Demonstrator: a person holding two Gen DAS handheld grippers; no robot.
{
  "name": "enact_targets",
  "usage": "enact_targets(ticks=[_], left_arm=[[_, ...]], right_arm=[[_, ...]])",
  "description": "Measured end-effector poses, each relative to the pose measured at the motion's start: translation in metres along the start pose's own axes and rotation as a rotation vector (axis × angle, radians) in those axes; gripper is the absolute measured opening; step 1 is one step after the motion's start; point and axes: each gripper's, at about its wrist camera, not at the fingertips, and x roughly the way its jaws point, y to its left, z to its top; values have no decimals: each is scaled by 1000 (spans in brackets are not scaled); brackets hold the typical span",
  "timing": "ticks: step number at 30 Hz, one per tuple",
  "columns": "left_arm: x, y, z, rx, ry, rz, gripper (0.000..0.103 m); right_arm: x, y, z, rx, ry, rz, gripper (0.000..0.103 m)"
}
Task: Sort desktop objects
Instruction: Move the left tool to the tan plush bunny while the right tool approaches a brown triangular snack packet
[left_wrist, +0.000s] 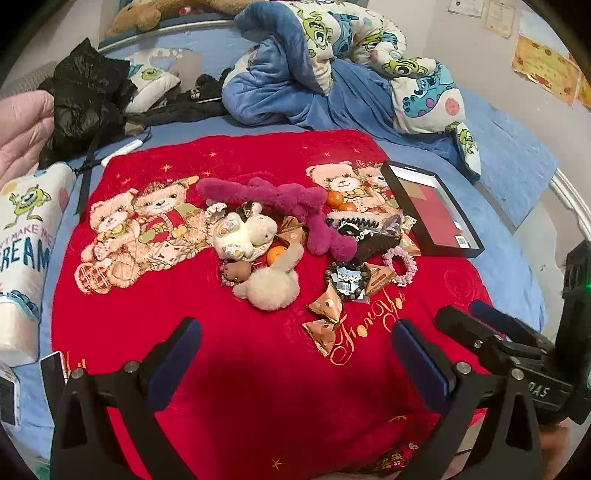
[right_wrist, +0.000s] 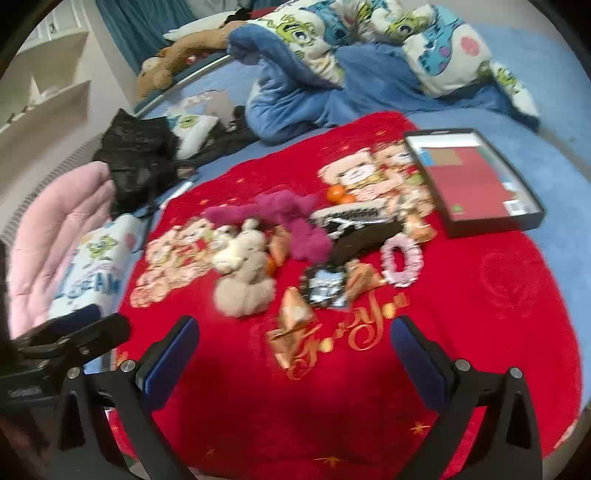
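A heap of small things lies on a red bear-print cloth (left_wrist: 240, 350): a magenta plush (left_wrist: 295, 199), a cream plush (left_wrist: 271, 284), a white plush (left_wrist: 243, 232), oranges (left_wrist: 275, 254), gold triangular packets (left_wrist: 325, 306), a bead bracelet (left_wrist: 347, 278), a pink scrunchie (left_wrist: 400, 266) and a dark hair clip (left_wrist: 369, 230). An open black box (left_wrist: 432, 210) with a red bottom sits at the right; it also shows in the right wrist view (right_wrist: 476, 184). My left gripper (left_wrist: 295, 350) is open and empty, short of the heap. My right gripper (right_wrist: 295, 350) is open and empty too.
The cloth lies on a blue bed. A rumpled blue cartoon blanket (left_wrist: 332, 66) is behind, a black plastic bag (left_wrist: 85, 99) at back left, a printed pillow (left_wrist: 26, 251) at left. The right gripper's body (left_wrist: 517, 350) shows at the lower right of the left wrist view.
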Motion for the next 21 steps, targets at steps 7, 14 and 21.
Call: enact_targets(ticks=[7,14,21], left_arm=[[22,6,5,-1,11,-5,103],[57,12,10,38,41,35,103],[86,29,18,-7,33,17,103]], right_arm=[[10,-2,1,34,-8,54,103],[31,-3,6,18,13,75,103],[53,-17,17,21,23,73,93]])
